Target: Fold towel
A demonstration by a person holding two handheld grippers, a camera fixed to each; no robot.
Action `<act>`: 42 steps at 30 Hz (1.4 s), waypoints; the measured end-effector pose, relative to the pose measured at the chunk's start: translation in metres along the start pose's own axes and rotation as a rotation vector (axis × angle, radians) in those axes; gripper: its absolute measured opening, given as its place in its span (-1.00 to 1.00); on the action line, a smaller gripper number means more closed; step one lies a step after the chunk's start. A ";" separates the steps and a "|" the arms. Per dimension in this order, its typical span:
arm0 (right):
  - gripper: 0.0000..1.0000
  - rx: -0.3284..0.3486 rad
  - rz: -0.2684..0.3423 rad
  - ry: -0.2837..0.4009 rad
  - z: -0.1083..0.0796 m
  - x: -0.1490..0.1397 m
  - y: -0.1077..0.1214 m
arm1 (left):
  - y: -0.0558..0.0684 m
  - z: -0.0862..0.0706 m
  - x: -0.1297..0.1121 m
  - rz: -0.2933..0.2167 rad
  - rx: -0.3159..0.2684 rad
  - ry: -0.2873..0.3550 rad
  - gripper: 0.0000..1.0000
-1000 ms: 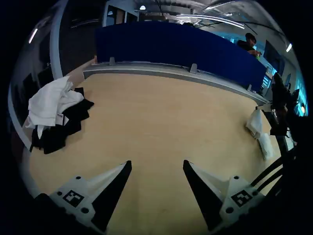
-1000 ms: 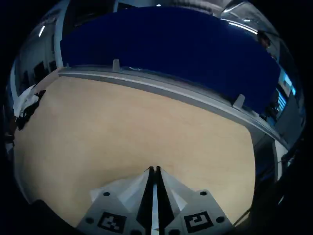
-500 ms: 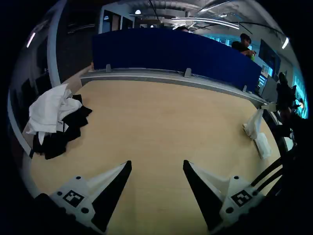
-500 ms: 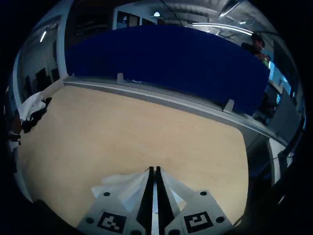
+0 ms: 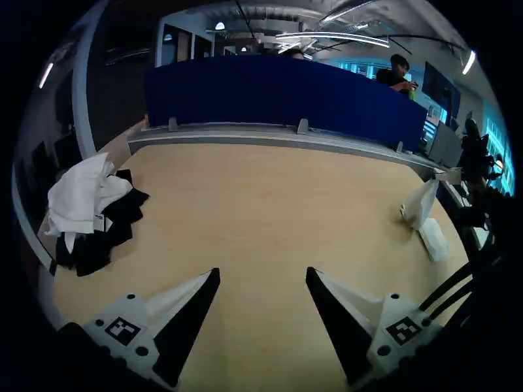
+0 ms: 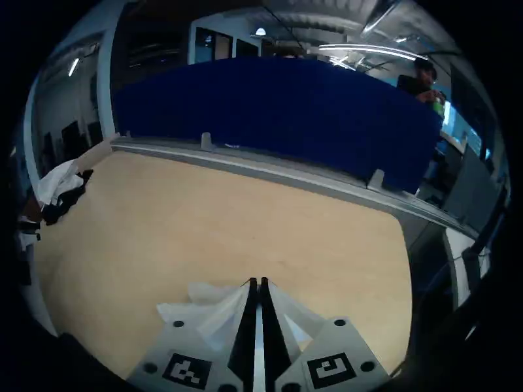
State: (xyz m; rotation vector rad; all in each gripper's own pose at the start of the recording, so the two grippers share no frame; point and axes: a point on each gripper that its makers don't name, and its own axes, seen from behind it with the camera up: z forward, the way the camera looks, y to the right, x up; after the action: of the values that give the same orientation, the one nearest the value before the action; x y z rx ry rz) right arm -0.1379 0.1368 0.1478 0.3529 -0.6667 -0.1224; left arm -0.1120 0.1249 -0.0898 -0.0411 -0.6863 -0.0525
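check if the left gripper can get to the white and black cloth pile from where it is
Probably yes: the left gripper is open, and only bare table lies between it and the cloth pile, off to its left.

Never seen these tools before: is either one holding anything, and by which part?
The right gripper pinches a white towel by an upper edge; the left gripper is open and holds nothing.
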 end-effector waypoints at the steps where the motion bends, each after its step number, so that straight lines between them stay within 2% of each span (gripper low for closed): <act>1: -0.92 0.001 0.004 0.006 -0.002 0.003 0.000 | 0.000 -0.001 0.000 0.001 -0.001 0.001 0.95; 14: -0.92 0.000 -0.002 0.068 -0.022 0.037 0.006 | 0.002 -0.010 0.005 0.014 -0.013 0.018 0.95; 25: -0.92 0.021 -0.033 0.084 -0.019 0.052 0.006 | 0.005 -0.015 0.005 0.026 -0.013 0.025 0.96; 33: -0.92 0.036 -0.043 0.076 -0.013 0.047 0.003 | 0.004 -0.021 0.003 0.027 -0.001 0.029 0.96; 42: -0.92 0.057 -0.040 0.033 -0.021 0.010 0.001 | 0.005 -0.024 0.000 0.031 -0.001 0.030 0.96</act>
State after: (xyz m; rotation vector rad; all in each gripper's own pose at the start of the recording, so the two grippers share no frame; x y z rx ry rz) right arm -0.1169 0.1415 0.1382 0.4220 -0.6320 -0.1358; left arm -0.0963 0.1287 -0.1085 -0.0520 -0.6555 -0.0233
